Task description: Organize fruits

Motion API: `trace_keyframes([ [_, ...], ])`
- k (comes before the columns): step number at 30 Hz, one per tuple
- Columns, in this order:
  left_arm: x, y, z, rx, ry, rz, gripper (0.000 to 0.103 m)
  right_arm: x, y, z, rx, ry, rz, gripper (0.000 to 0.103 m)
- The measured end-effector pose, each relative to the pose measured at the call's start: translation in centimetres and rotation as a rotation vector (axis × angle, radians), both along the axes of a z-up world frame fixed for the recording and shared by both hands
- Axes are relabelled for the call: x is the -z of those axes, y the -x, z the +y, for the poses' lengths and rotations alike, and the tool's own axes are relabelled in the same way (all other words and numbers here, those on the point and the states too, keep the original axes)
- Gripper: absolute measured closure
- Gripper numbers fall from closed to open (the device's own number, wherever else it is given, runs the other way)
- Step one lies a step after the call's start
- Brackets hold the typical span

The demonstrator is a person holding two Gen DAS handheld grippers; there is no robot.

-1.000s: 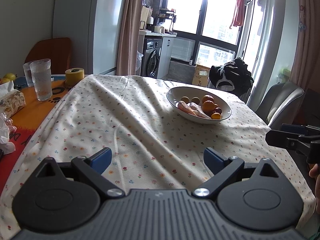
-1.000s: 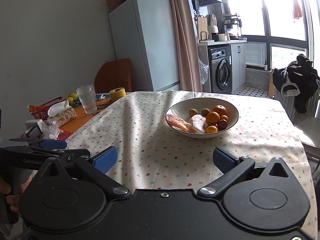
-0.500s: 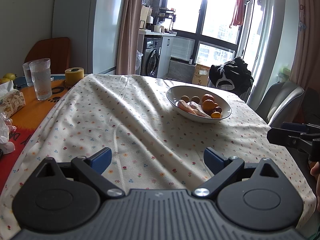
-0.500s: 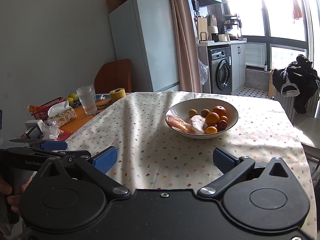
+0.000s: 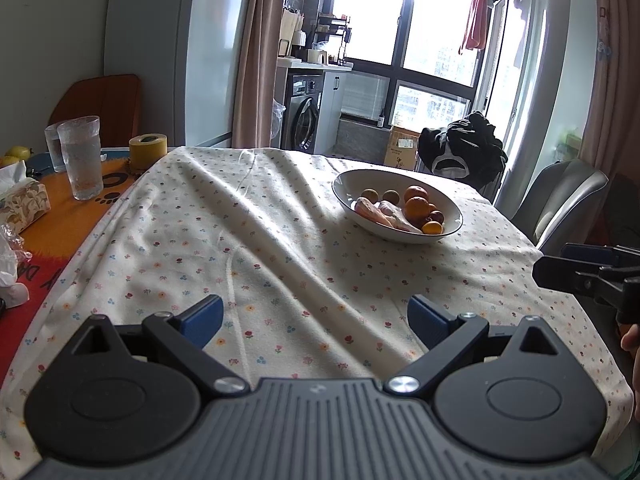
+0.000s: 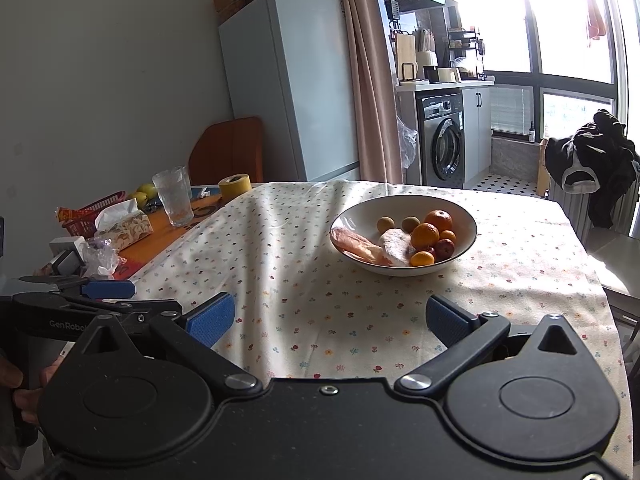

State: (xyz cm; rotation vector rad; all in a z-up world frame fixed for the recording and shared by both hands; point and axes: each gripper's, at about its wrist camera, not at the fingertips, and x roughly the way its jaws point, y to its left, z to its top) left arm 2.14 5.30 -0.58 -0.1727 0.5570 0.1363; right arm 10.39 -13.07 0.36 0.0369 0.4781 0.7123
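Observation:
A white bowl (image 5: 448, 204) (image 6: 360, 216) stands on the flowered tablecloth, right of the table's middle. It holds two oranges (image 6: 425, 235), small yellow and dark red fruits, two brownish round fruits (image 6: 385, 224) and pale wrapped pieces (image 6: 394, 247). My left gripper (image 5: 316, 318) hovers open over the near cloth, well short of the bowl, nothing between its blue pads. My right gripper (image 6: 330, 320) is likewise open and empty near the front edge. Each gripper shows at the side of the other's view.
At the left on an orange mat stand two glasses (image 5: 82, 158), a yellow tape roll (image 5: 147, 151), a tissue box (image 6: 124, 226), a red basket and yellow-green fruit (image 6: 146, 190). A grey chair (image 5: 560, 204) sits at the right, another with dark clothes behind the table.
Both grippers have pulled back and risen slightly, so the bowl looks a little farther away. Their fingers stay open and the fruit has not moved.

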Motion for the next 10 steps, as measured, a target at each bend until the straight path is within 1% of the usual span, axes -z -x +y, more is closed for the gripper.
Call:
trace_keyframes([
  [10,0.26,0.06,-0.32,0.015,-0.008,-0.001,0.006,0.02,0.07,-0.07,0.002,0.001,-0.001,0.0],
])
